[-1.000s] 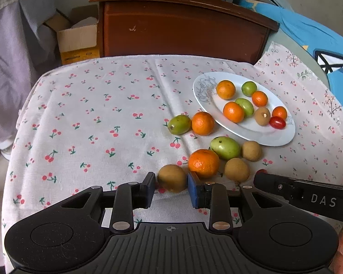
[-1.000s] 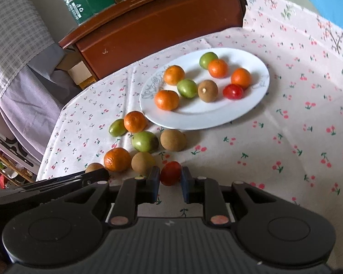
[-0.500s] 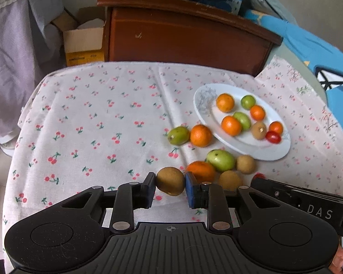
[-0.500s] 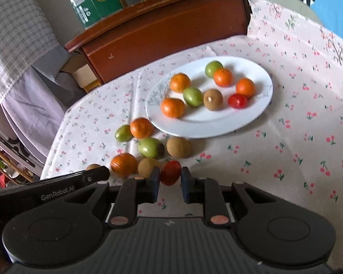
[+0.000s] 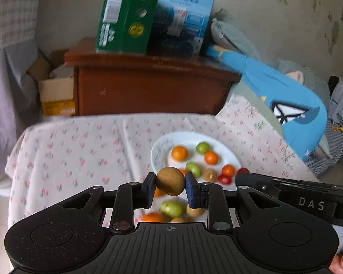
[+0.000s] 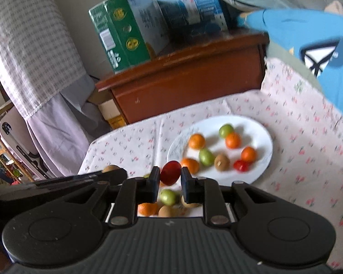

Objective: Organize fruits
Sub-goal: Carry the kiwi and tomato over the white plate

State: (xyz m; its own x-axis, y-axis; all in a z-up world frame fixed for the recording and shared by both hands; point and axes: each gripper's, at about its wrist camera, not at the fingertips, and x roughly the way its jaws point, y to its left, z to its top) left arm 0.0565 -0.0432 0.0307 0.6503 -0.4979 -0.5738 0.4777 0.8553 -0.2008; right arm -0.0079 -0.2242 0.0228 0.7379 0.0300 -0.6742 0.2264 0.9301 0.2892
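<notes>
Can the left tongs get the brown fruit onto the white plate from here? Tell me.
Probably yes. The left tongs are shut on the brown fruit, lifted above the tablecloth, and the white plate lies just ahead with bare patches; nothing stands between.

Each camera sits just behind its own tool and looks forward along the 2 fingers, angled down over the desk [image 5: 64,157] toward the far wall. The left view faces the white plate [image 5: 226,155] nearly head-on; the right view sees it from the right, turned leftward. Both share the plate, the wooden cabinet [image 6: 194,77] and the 2 boxes — and each catches the other tool at its edge.
</notes>
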